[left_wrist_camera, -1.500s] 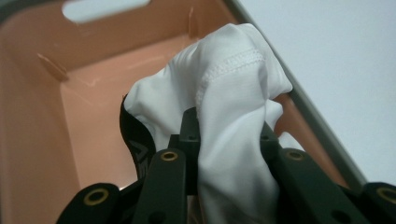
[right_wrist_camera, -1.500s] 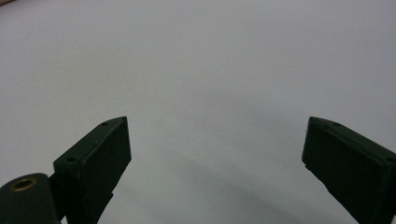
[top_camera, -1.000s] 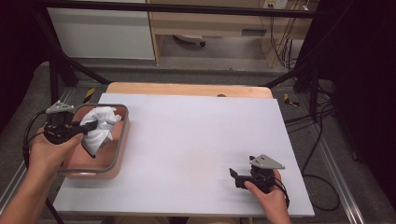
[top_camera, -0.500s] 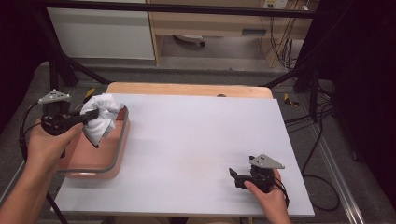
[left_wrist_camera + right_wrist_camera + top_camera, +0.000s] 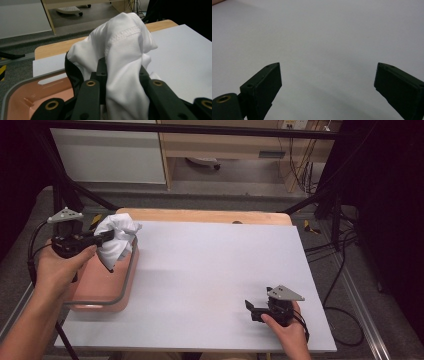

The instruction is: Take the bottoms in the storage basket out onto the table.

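The left gripper (image 5: 106, 238) holds the white cloth (image 5: 116, 240) clamped above the pink tray (image 5: 102, 285); placing it on the worktop (image 5: 210, 280) is left. The right gripper (image 5: 252, 311) rests wide open.

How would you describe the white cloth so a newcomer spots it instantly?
Start at the white table top and go to its left edge, where a salmon-pink plastic tray with a grey rim sits. Above the tray's far end hangs a crumpled white fabric cloth, pinched in the left claw; it is the one soft thing there.
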`<state>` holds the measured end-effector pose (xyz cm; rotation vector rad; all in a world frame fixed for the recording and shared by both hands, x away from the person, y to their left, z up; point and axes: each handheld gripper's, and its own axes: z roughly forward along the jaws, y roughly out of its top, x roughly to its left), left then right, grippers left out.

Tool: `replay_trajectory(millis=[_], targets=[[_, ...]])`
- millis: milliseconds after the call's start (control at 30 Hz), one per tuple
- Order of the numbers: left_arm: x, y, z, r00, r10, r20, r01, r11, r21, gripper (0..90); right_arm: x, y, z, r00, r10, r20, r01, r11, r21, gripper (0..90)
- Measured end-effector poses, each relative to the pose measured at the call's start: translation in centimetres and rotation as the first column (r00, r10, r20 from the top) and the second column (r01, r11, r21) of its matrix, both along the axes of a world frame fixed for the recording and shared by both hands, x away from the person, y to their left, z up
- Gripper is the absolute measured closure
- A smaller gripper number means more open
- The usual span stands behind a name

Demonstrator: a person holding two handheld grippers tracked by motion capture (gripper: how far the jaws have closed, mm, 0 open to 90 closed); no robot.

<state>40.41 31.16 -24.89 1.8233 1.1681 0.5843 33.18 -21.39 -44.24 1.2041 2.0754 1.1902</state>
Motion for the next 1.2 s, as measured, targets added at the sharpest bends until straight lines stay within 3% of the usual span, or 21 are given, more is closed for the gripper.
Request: replay_trajectory(millis=[200,867,1033,1200], targets=[[0.7,-1.8,0.3,0.9997,-0.026,-0.002,0.025,0.9997,-0.005,72.6,0.0,-0.2,0.0,1.0,-0.009,0.002,0.009,1.0,0.011,7.7],[3.4,-7.4,-0.9,0.9949,-0.098,-0.026,0.098,0.9952,-0.004,72.5,0.0,-0.3,0.0,1.0,-0.007,-0.002,0.007,1.0,0.01,7.6],[3.9,-8.9,-1.5,0.9923,-0.116,-0.042,0.118,0.9925,0.033,72.5,0.0,-0.3,0.0,0.9999,-0.01,-0.002,0.01,1.0,0.015,7.6],[4.5,-10.6,-2.0,0.9903,-0.132,-0.044,0.134,0.9901,0.042,72.5,-0.1,-0.5,0.0,0.9999,-0.014,0.0,0.014,1.0,0.021,7.5]])
